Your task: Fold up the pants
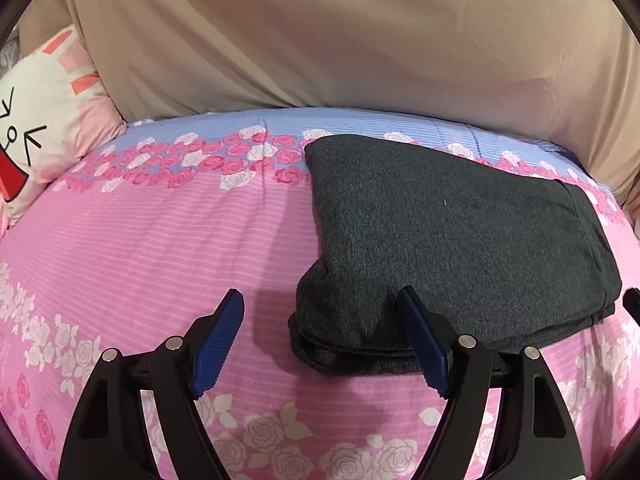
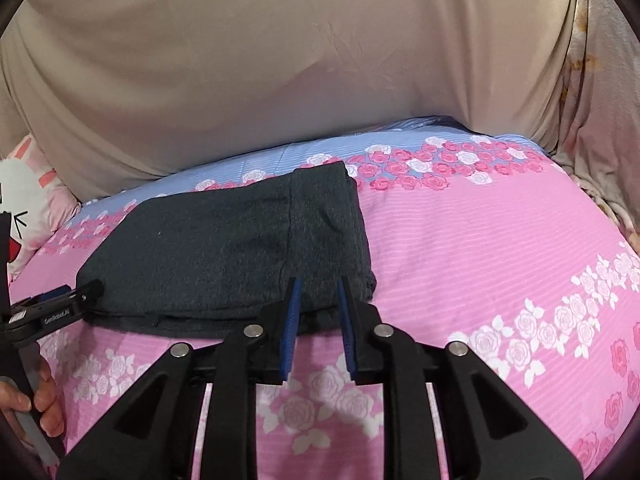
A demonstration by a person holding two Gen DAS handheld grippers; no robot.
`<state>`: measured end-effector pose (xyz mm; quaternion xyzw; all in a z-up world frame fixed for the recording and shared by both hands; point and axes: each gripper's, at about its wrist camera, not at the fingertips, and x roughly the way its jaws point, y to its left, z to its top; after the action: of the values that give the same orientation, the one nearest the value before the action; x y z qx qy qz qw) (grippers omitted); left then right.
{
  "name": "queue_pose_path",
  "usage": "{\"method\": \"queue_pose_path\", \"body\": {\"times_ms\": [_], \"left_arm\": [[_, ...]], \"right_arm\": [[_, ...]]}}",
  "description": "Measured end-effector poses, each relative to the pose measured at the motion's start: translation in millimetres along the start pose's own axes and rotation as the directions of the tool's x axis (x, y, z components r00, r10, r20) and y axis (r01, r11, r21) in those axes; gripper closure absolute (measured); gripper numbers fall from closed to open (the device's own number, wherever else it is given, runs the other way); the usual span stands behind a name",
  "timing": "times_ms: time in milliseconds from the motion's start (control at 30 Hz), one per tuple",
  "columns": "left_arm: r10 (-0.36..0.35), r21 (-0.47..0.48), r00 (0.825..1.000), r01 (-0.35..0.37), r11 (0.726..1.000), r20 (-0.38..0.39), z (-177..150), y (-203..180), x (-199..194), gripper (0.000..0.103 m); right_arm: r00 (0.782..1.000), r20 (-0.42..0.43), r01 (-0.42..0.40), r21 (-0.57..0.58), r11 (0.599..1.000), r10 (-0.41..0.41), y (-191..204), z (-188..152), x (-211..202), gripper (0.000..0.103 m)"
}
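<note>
Dark grey pants (image 1: 452,248) lie folded into a compact stack on the pink floral bedsheet (image 1: 152,248). My left gripper (image 1: 320,300) is wide open at the stack's near left corner; its right finger (image 1: 420,332) rests at the near edge and its left finger is over bare sheet. In the right wrist view the pants (image 2: 224,248) lie left of centre. My right gripper (image 2: 318,284) is open with a narrow gap, empty, at the stack's near right corner. The left gripper (image 2: 68,300) shows at the left edge.
A beige cloth-covered backrest (image 1: 340,40) rises behind the bed. A white and pink cartoon pillow (image 1: 44,120) lies at the far left. A floral cloth (image 2: 600,120) hangs at the far right. A hand (image 2: 36,400) holds the left gripper's handle.
</note>
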<state>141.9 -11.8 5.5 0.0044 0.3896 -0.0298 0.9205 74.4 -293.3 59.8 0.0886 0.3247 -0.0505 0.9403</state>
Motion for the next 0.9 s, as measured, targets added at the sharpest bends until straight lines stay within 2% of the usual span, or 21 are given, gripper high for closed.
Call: {"method": "queue_pose_path", "body": {"times_ms": [33,133,300,333,367,433,500,700,833,900], "left_arm": [[0.012,0.012,1.0,-0.012,1.0,0.013,-2,-2,-3,0.027],[0.029,0.031,0.999,-0.031,0.999,0.045,-11,-7,-15,0.027],[0.016,-0.011,0.997,-0.015,1.0,0.074,-30,-1,-39,0.027],[0.022,-0.03,0.996,-0.019,0.999,0.086,-35,2,-46,0.026],[0.03,-0.042,0.995,-0.026,0.999,0.092,-38,4,-50,0.025],[0.054,-0.054,0.994,-0.049,0.997,0.096,-45,5,-58,0.021],[0.07,-0.044,0.993,-0.066,0.997,0.093,-50,3,-62,0.02],[0.039,0.011,0.996,-0.04,0.999,0.086,-60,-9,-71,0.02],[0.017,0.031,0.995,-0.021,0.999,0.101,-63,-14,-76,0.02],[0.017,0.036,0.995,-0.021,0.999,0.095,-63,-15,-75,0.02]], "right_arm": [[1.0,0.0,-0.001,-0.002,1.0,0.001,2,-3,-4,0.08],[0.999,0.03,-0.013,0.019,1.0,0.012,3,-16,-22,0.061],[0.999,0.055,0.0,0.033,0.999,-0.002,3,-32,-44,0.037],[0.998,0.056,0.002,0.026,1.0,-0.003,5,-34,-47,0.028],[0.998,0.056,0.013,0.019,1.0,-0.014,8,-37,-50,0.016],[0.997,0.061,0.05,0.001,0.999,-0.05,13,-39,-54,0.005],[0.993,0.083,0.087,-0.022,0.996,-0.085,20,-42,-60,0.005],[0.995,0.074,0.062,-0.001,0.998,-0.062,17,-48,-66,0.005],[0.999,0.008,0.043,-0.004,0.999,-0.042,18,-49,-57,0.005],[0.998,-0.031,0.062,-0.014,0.998,-0.062,20,-51,-51,0.005]]}}
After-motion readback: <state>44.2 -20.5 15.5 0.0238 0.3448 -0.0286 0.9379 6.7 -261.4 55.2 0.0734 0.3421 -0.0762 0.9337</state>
